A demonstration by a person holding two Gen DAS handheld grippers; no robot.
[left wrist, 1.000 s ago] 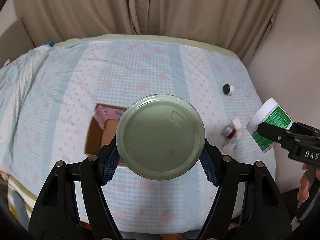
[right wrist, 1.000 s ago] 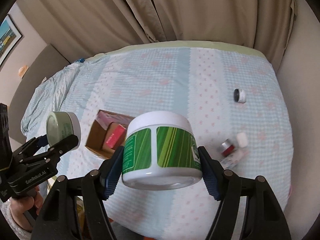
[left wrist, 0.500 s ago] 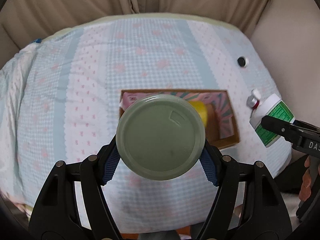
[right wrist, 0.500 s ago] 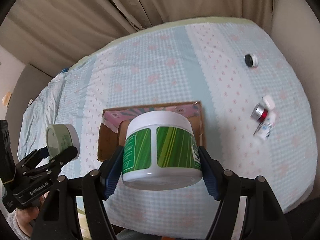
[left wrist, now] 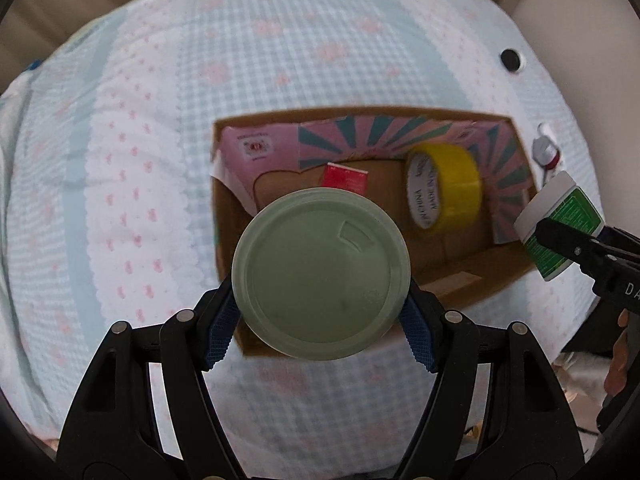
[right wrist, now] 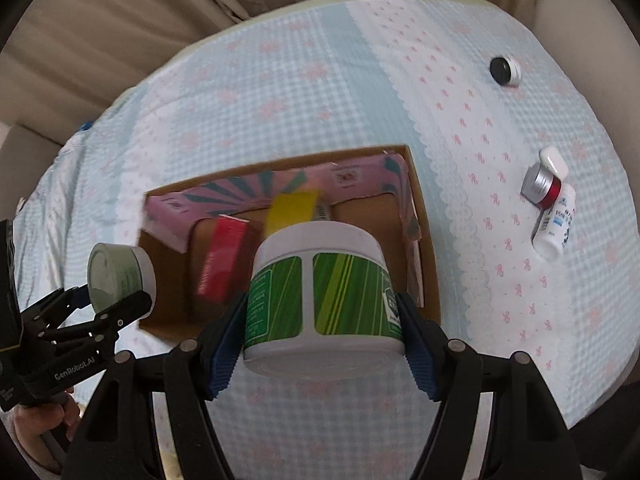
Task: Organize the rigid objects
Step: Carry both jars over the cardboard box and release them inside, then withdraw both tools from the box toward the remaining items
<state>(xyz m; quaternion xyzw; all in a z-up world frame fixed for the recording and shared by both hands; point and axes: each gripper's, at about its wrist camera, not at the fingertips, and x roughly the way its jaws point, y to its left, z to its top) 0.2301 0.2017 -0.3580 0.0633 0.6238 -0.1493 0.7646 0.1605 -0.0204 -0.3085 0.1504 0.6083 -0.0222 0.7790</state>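
My left gripper (left wrist: 320, 320) is shut on a pale green lidded jar (left wrist: 320, 274), held above the near left corner of an open cardboard box (left wrist: 460, 276); the jar also shows in the right wrist view (right wrist: 120, 276). My right gripper (right wrist: 322, 344) is shut on a white jar with a green label (right wrist: 320, 296), held over the box's near edge (right wrist: 428, 280); it also shows in the left wrist view (left wrist: 560, 224). Inside the box lie a yellow tape roll (left wrist: 444, 184), a red packet (left wrist: 346, 176) and a pink liner (left wrist: 256, 148).
The box rests on a bed with a blue and pink patterned cover (right wrist: 320, 92). On the cover to the right lie a small black-topped pot (right wrist: 505, 71), a red and silver container (right wrist: 542, 186) and a white bottle (right wrist: 556, 226). Beige curtains (right wrist: 120, 20) hang behind.
Both grippers have moved forward and tilted down over the box with their jars. The box now fills more of both views and its contents show.
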